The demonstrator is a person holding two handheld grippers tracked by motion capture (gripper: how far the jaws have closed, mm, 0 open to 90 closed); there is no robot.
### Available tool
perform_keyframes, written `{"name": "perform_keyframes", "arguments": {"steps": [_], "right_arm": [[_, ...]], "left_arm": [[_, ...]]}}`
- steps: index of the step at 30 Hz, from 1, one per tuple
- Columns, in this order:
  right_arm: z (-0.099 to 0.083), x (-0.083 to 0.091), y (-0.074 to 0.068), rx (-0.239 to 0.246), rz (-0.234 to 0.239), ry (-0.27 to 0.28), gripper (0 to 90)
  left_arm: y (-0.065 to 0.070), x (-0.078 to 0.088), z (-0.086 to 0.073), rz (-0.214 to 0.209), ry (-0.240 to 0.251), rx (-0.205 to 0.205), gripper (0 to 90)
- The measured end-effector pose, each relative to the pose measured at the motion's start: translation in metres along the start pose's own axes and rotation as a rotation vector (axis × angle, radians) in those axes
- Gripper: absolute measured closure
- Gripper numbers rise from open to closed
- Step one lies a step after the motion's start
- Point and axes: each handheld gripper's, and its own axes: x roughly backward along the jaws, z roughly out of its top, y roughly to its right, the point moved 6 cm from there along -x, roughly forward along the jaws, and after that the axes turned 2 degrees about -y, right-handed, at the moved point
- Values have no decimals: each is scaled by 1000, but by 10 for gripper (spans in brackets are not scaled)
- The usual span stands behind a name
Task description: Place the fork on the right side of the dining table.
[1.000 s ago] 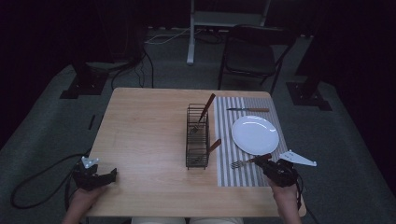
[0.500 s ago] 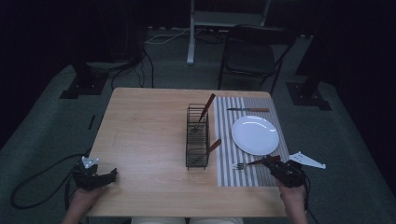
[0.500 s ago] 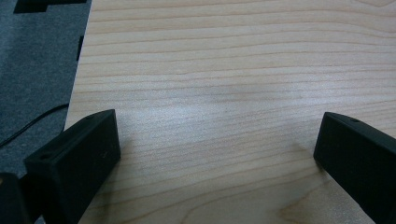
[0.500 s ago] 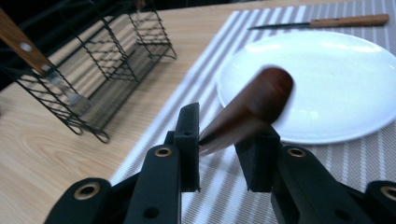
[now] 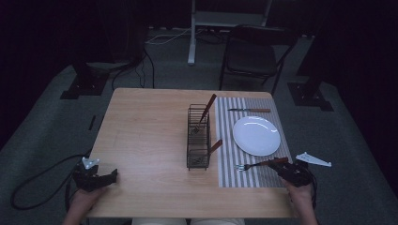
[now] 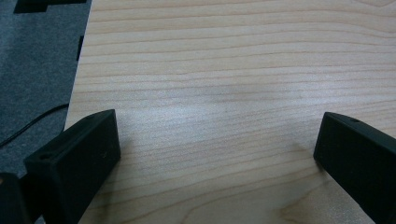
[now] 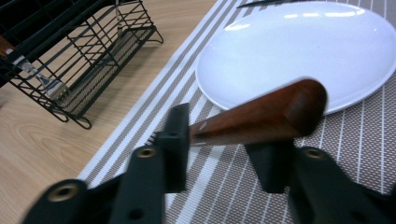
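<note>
Pale matt wood-grain table, glossy white plate, black wire rack, woven striped placemat.

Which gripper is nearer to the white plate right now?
Right. The right gripper sits just off the near edge of the plate, closed on a fork. The left gripper is across the table at its near left corner.

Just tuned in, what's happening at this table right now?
A person is setting a place at the table. The right gripper is closed on the wooden handle of a fork, which lies across the striped placemat just in front of the white plate. A knife lies beyond the plate. The wire caddy holds two more utensils. The left gripper rests open over bare wood at the near left corner.
</note>
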Motion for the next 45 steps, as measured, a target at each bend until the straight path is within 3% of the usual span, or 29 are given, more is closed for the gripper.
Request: {"name": "perform_keyframes", "arguments": {"steps": [15, 22, 26, 31, 34, 35, 36, 39, 40, 41, 42, 45], "right_arm": [[-31, -8, 45, -72, -24, -83, 512], [-37, -5, 49, -93, -41, -84, 487], [-41, -6, 43, -78, -69, -88, 465], [-45, -7, 33, -57, -133, -77, 445], [-49, -9, 25, -34, -199, -76, 391], [-49, -9, 25, -34, -199, -76, 391], [-50, -9, 23, -37, -243, -72, 349], [-52, -9, 22, -68, -285, -78, 283], [-52, -9, 22, -68, -285, -78, 283], [-53, -9, 21, -66, -325, -74, 235], [-53, -9, 21, -66, -325, -74, 235], [-55, -7, 18, -61, -387, -59, 163]], "left_arm": [[0, 0, 0, 0, 0, 0, 8], [0, 0, 0, 0, -1, -1, 8], [0, 0, 0, 0, 0, 1, 8], [0, 0, 0, 0, -1, 1, 8], [0, 0, 0, 0, -1, 1, 8], [0, 0, 0, 0, -1, 1, 8], [0, 0, 0, 0, -2, 0, 8], [0, 0, 0, 0, -1, 1, 8], [0, 0, 0, 0, -1, 1, 8], [0, 0, 0, 0, -1, 0, 8], [0, 0, 0, 0, -1, 0, 8], [0, 0, 0, 0, -1, 1, 8]]}}
